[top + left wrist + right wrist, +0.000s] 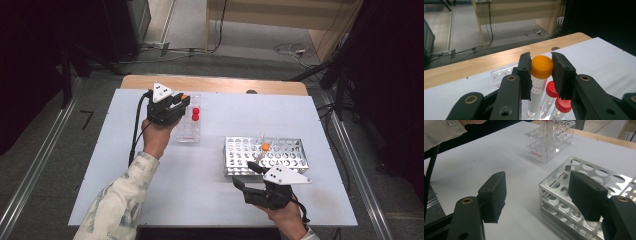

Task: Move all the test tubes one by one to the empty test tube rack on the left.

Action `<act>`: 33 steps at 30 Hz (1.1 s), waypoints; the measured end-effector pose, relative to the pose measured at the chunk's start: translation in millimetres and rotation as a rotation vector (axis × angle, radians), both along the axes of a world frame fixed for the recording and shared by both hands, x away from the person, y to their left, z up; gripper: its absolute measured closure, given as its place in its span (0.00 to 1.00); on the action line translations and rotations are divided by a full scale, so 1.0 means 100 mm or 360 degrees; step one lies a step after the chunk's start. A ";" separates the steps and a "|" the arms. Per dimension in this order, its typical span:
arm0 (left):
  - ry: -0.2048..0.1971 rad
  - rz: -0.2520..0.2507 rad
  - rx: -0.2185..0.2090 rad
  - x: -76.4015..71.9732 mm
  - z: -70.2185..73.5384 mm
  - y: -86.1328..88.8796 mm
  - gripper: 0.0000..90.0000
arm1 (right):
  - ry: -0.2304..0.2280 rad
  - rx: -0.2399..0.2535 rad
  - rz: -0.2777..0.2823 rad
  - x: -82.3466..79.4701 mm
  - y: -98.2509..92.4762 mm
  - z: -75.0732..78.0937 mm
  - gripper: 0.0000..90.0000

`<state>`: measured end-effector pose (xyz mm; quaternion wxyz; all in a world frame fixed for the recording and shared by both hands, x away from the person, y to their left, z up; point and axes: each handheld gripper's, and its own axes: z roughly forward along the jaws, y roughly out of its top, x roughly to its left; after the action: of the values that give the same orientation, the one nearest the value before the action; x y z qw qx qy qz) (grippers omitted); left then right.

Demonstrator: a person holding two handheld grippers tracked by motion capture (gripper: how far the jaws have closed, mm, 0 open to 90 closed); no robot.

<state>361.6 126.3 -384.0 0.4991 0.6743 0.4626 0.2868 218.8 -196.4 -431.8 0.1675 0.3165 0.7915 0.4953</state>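
- My left claw (541, 68) is clenched on the orange cap (542, 66) of a tube (537, 93), over the clear rack (188, 127) at the far left of the tabletop (150, 195). The pads grip the cap alone, not the body; if the cap is loose, the tube could drop away from it or swing.
- Two red-capped tubes (556, 100) stand just beside the held tube. Tilting it on the way up could knock them or drag the light clear rack along.
- The gap between the racks is bare tabletop; a slip there would let the tube fall and roll.
- The metal rack (265, 156) at right already holds one orange-capped tube (265, 147). Its holes look snug, so a slanted tube would catch on the rim.
- My right claw (537, 192) is released, holding nothing, hovering at the metal rack's near corner. It could get in the way of the incoming tube, or shove the rack.
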 end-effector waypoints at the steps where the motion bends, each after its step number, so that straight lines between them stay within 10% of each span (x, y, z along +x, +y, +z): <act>1: 0.0001 -0.0001 -0.0008 0.01 0.00 0.00 0.78 | 0.0001 0.0000 -0.0002 0.00 0.00 0.00 0.33; 21: 0.0097 0.0010 0.0014 0.05 -0.29 -0.06 0.75 | -0.0003 -0.0005 -0.0002 0.00 0.00 -0.01 0.33; 33: 0.0107 0.0026 -0.0084 -0.11 -0.19 -0.04 0.45 | -0.0001 -0.0010 -0.0043 0.01 -0.06 -0.01 0.36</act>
<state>350.5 121.9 -403.0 0.4985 0.6663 0.4920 0.2558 219.9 -201.9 -433.1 0.1756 0.3266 0.7886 0.4905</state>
